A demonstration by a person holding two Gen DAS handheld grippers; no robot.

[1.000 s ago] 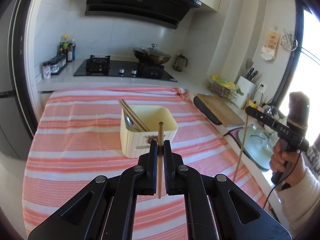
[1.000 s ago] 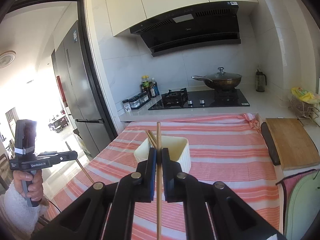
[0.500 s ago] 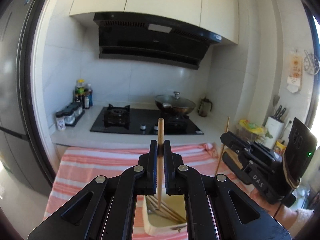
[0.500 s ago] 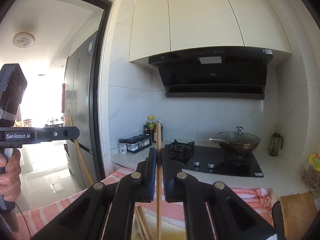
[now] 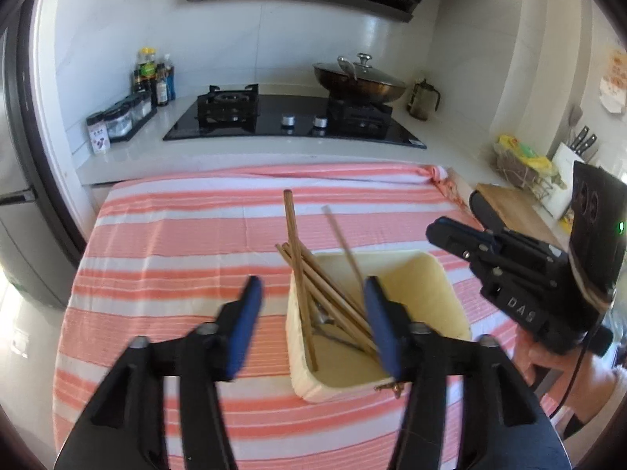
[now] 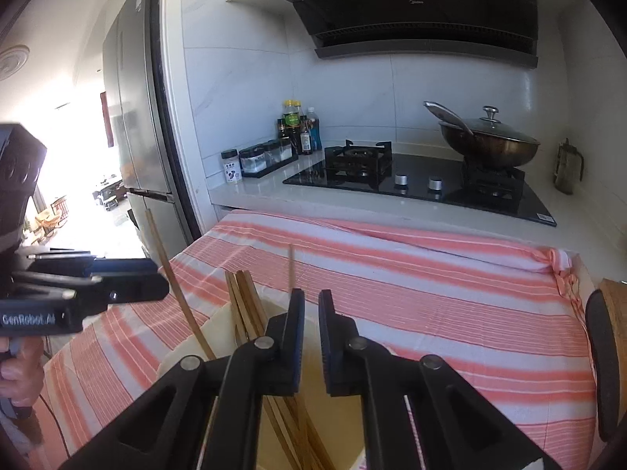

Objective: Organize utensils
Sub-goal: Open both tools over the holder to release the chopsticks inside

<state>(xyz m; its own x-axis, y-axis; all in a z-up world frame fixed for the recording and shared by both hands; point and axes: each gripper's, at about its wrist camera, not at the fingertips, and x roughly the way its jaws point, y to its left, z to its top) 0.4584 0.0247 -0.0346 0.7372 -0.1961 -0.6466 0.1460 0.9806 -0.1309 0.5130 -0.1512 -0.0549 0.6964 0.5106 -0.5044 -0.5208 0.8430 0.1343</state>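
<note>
The left tool (image 5: 309,327) hangs over a desk draped in a pink-and-white striped cloth (image 5: 176,250), its blue-padded fingers spread wide apart with nothing between them; they have just been opening. Below it and slightly to the right stands a cream rectangular plastic utensil box (image 5: 450,297), holding a bundle of brown wooden chopsticks (image 5: 313,274) that lean against its left rim, with a metal spoon (image 5: 323,319) lying at the bottom. One thin wooden chopstick (image 5: 347,244) shows blurred and slanted above the box opening, free of any tool.

The right tool (image 6: 310,337) hovers just over the same box, its fingers parted only by a narrow gap and gripping nothing; they have just been opening too. A pale chopstick (image 6: 290,264) shows blurred just beyond its left finger (image 6: 294,333), touching neither pad as far as the view lets on. Another chopstick (image 6: 176,286) leans into the box beside the left tool. Behind the desk sit a black gas hob (image 5: 294,117) and a lidded dark wok (image 5: 358,78).
</note>
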